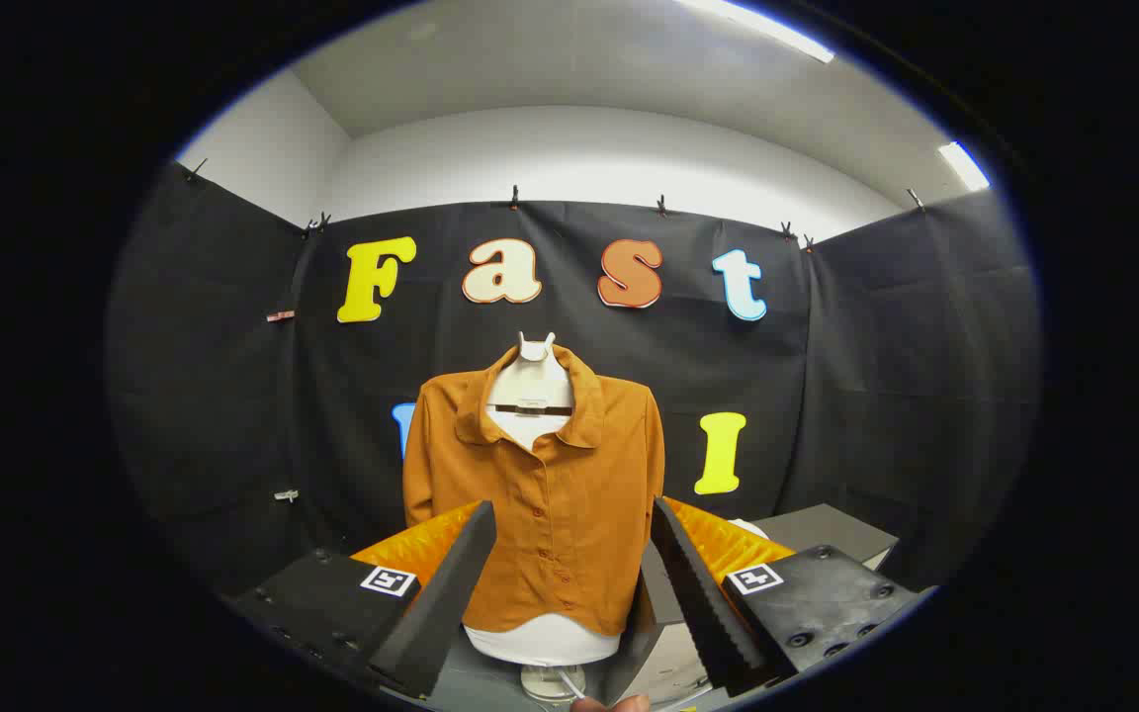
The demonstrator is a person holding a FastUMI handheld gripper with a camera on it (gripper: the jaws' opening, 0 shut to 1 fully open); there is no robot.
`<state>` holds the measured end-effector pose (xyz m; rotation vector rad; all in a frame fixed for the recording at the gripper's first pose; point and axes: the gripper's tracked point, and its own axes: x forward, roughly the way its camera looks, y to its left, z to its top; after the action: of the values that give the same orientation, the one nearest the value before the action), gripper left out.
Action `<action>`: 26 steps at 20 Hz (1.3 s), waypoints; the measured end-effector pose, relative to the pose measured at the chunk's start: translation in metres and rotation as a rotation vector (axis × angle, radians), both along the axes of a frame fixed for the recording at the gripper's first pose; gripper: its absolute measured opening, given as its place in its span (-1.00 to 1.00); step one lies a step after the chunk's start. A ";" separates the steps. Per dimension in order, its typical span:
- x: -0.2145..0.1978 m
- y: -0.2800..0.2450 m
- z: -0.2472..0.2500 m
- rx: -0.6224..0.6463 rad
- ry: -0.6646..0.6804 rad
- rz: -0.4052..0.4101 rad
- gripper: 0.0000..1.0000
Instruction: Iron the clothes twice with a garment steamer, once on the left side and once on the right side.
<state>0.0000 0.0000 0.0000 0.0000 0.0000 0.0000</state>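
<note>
An orange-brown button-up shirt [550, 494] hangs on a white mannequin torso [530, 381] that stands upright on a round foot [542, 682]. The shirt faces me, a short way beyond my fingers, with its collar open and its front buttoned. My gripper [571, 509] is open, one finger [441, 593] before the shirt's left half and the other [703, 593] before its right edge. Nothing is held between them. A dark grey and white object [657, 643] lies low beside the right finger; I cannot tell what it is.
The mannequin stands on a grey tabletop [490, 682]. A grey box or ledge [827, 529] sits behind the right finger. A thin white cord [569, 684] and a person's fingertip [624, 704] show just below the mannequin's foot. Black cloth walls close the booth on three sides.
</note>
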 end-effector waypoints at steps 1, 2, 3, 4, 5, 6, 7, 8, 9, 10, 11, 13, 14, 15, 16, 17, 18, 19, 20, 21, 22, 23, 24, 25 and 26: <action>-0.001 -0.001 0.000 0.007 0.001 -0.003 0.97; -0.001 -0.002 0.000 0.012 0.002 -0.006 0.96; -0.001 -0.002 0.001 0.009 -0.001 -0.005 0.96; -0.001 -0.003 0.003 0.003 -0.004 -0.006 0.96; 0.000 -0.005 0.005 0.004 -0.011 -0.005 0.96; 0.000 -0.005 0.007 0.007 -0.016 -0.003 0.96; -0.001 -0.005 0.007 0.015 -0.019 -0.003 0.96; -0.001 -0.005 0.008 0.025 -0.018 -0.002 0.96; -0.001 -0.005 0.008 0.032 -0.013 0.000 0.96; 0.000 -0.004 0.008 0.038 -0.008 0.004 0.96; 0.000 -0.003 0.007 0.037 0.001 0.007 0.96; 0.001 -0.004 0.007 0.023 0.007 0.008 0.96; 0.001 -0.003 0.008 0.018 0.007 0.011 0.96; 0.002 0.000 0.009 0.017 0.007 0.019 0.96; 0.001 0.002 0.009 0.021 0.010 0.025 0.96; -0.001 0.003 0.010 0.022 0.013 0.033 0.96; -0.002 0.000 0.011 0.019 0.017 0.034 0.96; -0.002 -0.003 0.012 0.015 0.020 0.033 0.96; -0.001 -0.007 0.013 0.010 0.024 0.029 0.97; 0.000 -0.012 0.014 0.006 0.026 0.025 0.96; 0.003 -0.018 0.014 0.002 0.031 0.021 0.96; 0.005 -0.024 0.012 0.004 0.039 0.017 0.96; 0.010 -0.029 0.011 0.010 0.047 0.016 0.96; 0.015 -0.037 0.008 0.016 0.062 0.010 0.96; 0.021 -0.046 0.005 0.020 0.080 0.005 0.96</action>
<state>0.0207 -0.0462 0.0048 0.0197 0.0799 0.0046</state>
